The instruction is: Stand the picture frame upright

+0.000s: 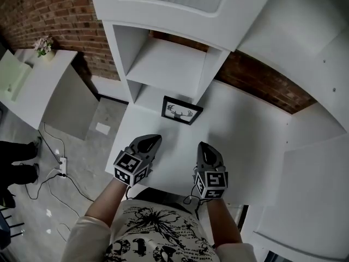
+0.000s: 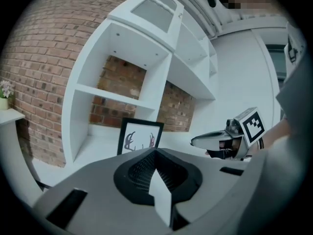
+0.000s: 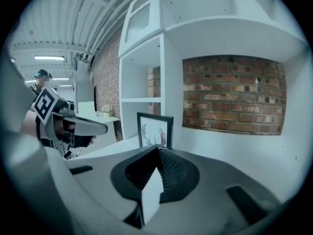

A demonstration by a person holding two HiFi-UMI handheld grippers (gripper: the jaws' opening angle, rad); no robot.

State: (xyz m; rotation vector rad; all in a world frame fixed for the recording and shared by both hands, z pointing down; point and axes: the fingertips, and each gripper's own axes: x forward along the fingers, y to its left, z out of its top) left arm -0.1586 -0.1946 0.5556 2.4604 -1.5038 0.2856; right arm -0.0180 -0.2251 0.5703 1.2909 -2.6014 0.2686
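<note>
The black picture frame (image 1: 181,110), holding a drawing of antlers, stands upright on the white desk (image 1: 245,135) in front of the shelf unit's lower bay. It also shows in the left gripper view as the frame (image 2: 139,137) and in the right gripper view as the frame (image 3: 155,129). My left gripper (image 1: 152,140) hovers over the desk's near left part, well short of the frame, shut with nothing in it. My right gripper (image 1: 206,146) is beside it to the right, also shut and empty. Both point toward the frame.
A white shelf unit (image 1: 169,64) rises behind the frame against a brick wall (image 1: 49,10). A side table (image 1: 38,86) with a small flower pot (image 1: 42,45) is at far left. A power strip and cables (image 1: 61,165) lie on the floor, near a person's shoes (image 1: 19,165).
</note>
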